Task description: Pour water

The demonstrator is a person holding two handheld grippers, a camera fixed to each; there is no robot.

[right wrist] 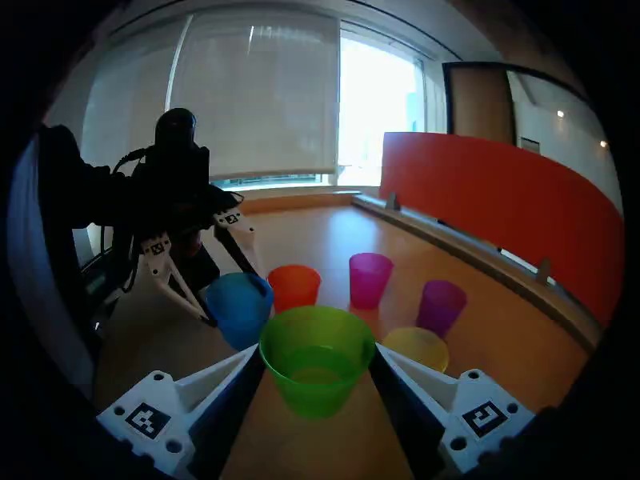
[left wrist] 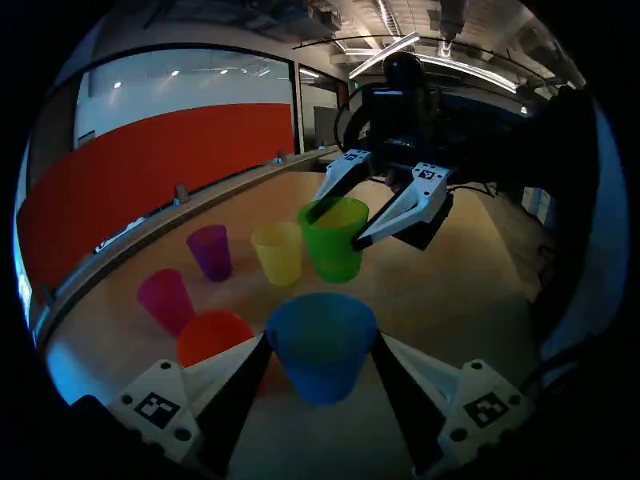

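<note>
An upright blue cup [left wrist: 322, 352] sits between the fingers of my left gripper [left wrist: 320, 340], which is shut on its sides low over the wooden table [left wrist: 448, 288]. My right gripper [right wrist: 316, 350] is shut on an upright green cup [right wrist: 317, 376]; I cannot tell whether it holds liquid. In the left gripper view the right gripper [left wrist: 333, 230] and green cup [left wrist: 334, 248] are across the table, facing me. In the right gripper view the left gripper [right wrist: 234, 300] holds the blue cup [right wrist: 238, 312] just beyond and left of the green one.
Other cups stand on the table: yellow [left wrist: 278, 252], purple [left wrist: 210, 251], pink [left wrist: 166, 299] and orange [left wrist: 214, 338]. A raised ledge [left wrist: 160, 220] with a red wall behind it borders one side. A person stands behind the grippers.
</note>
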